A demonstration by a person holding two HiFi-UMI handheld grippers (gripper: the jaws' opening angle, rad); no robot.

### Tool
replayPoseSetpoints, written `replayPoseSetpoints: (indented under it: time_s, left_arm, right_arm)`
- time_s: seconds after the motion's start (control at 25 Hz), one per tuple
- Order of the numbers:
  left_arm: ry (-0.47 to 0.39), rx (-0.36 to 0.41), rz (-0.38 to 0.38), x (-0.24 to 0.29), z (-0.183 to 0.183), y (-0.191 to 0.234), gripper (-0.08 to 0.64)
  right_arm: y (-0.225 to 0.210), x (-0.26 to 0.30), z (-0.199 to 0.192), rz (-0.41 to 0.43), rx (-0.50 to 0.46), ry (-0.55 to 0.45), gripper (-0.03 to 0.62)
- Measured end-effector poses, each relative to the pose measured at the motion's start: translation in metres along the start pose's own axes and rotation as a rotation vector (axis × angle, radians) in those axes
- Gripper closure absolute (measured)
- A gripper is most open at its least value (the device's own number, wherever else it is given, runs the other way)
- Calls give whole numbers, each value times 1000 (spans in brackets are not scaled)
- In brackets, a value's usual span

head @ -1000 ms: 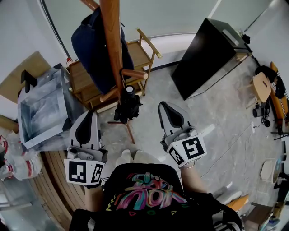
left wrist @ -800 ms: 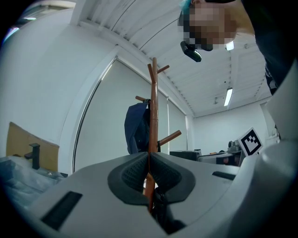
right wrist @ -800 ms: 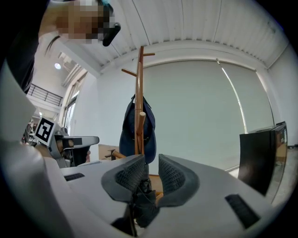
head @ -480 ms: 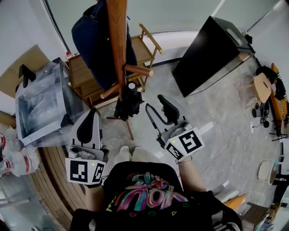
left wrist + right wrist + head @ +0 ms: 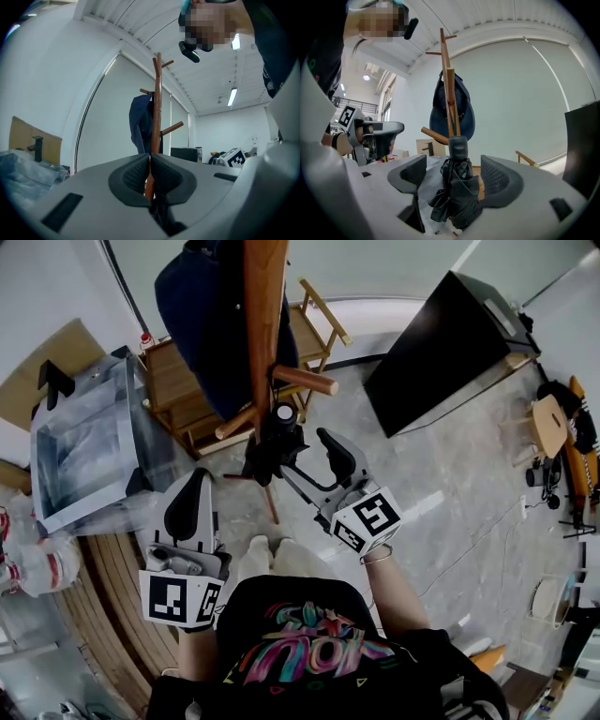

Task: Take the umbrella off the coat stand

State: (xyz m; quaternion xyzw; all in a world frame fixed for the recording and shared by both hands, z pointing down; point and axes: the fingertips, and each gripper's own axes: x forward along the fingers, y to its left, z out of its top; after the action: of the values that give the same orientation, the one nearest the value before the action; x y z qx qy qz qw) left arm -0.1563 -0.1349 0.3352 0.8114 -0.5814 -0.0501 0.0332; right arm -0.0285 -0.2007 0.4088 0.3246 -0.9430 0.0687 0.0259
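Checker: Right gripper (image 5: 306, 457), head view: report state.

Operator: Jaws are wide apart and have just been opening. The umbrella (image 5: 272, 452), black and folded, sits at the jaw tips and partly between them. It hangs against the stand (image 5: 262, 334), just under a peg (image 5: 307, 381).

Checker: Left gripper (image 5: 197, 486), same view.

Operator: Jaws are together, with nothing held. The umbrella is ahead of its tips, toward the right gripper, and not touching.

Checker: Left gripper view.

Operator: The left gripper (image 5: 150, 161) has its pads (image 5: 133, 176) closed to a thin seam, with nothing between them. The stand (image 5: 156, 108) rises straight ahead beyond the tips. A dark blue jacket (image 5: 139, 126) hangs on it.

Checker: Right gripper view.

Operator: The right gripper (image 5: 457, 173) has its jaws spread. The umbrella (image 5: 457, 192) hangs upright between the pads (image 5: 499, 176), handle uppermost.
- The pad nearer the left gripper (image 5: 375, 133) has a clear gap to the umbrella.
- The fabric comes close to the other pad, but neither pad presses on it.
- The stand (image 5: 449, 93), peg (image 5: 433, 135) and jacket (image 5: 466, 112) are directly behind the umbrella.
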Motion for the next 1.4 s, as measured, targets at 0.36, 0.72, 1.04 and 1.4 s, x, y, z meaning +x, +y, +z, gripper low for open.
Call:
replayPoseSetpoints:
  time_s: [0.36, 0.72, 1.04, 1.4]
  left_arm:
    - [20, -5, 24, -3, -13, 13, 529]
    - [29, -9, 73, -12, -19, 28, 531]
    - [44, -17, 79, -20, -26, 29, 529]
    - [40, -14, 81, -24, -22, 27, 529]
  right_arm:
    - [-10, 39, -45, 6, -27, 53, 216]
    - [-17, 65, -69, -1, -48, 73, 216]
    - [-18, 79, -73, -25, -42, 68, 216]
    - [-20, 77, -69, -58, -60, 72, 319]
